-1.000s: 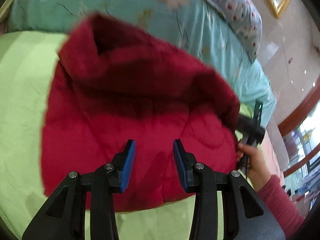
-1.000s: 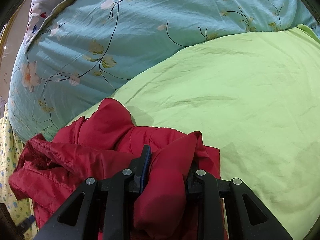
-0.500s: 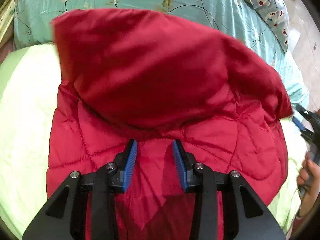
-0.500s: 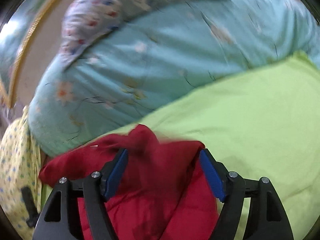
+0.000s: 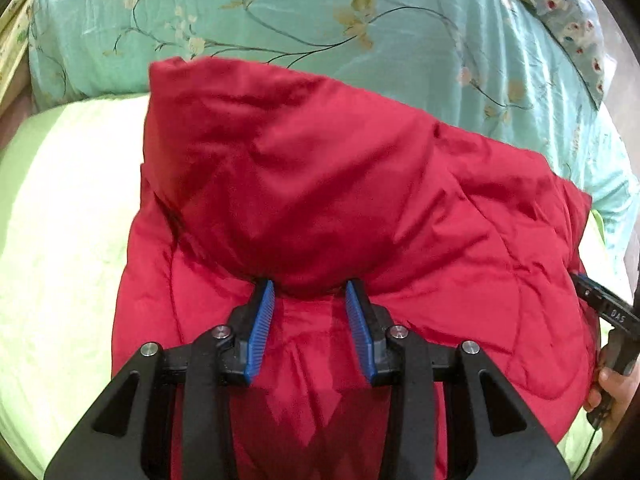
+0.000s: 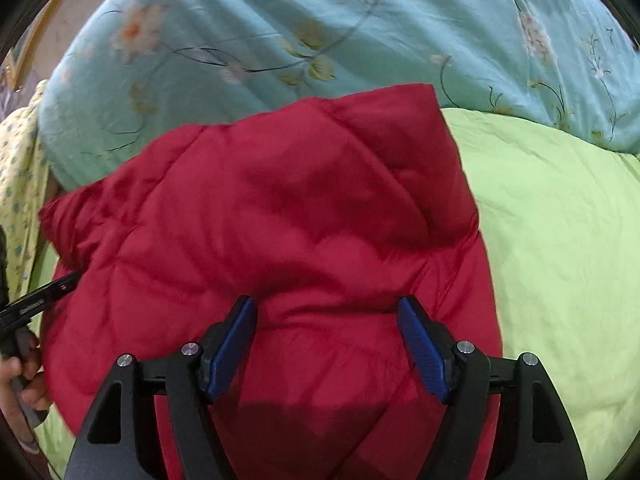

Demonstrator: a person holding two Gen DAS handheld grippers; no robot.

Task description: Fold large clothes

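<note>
A red quilted jacket lies on the light green sheet, its top part folded over the lower part. My left gripper hovers over the jacket's middle with its jaws apart, the tips at the edge of the folded layer and nothing pinched. In the right wrist view the same jacket fills the centre. My right gripper stands wide open above it, the fabric only underneath. A hand holding the other tool shows at the jacket's right edge.
A teal floral quilt is bunched behind the jacket, also the teal floral quilt. A spotted pillow lies at the far right. Green sheet stretches to the right; a yellow patterned cloth hangs at the left.
My right gripper opened and let go of the red fold it pinched. The jacket's top part came over and settled on the lower part. My left gripper moved closer over the jacket.
</note>
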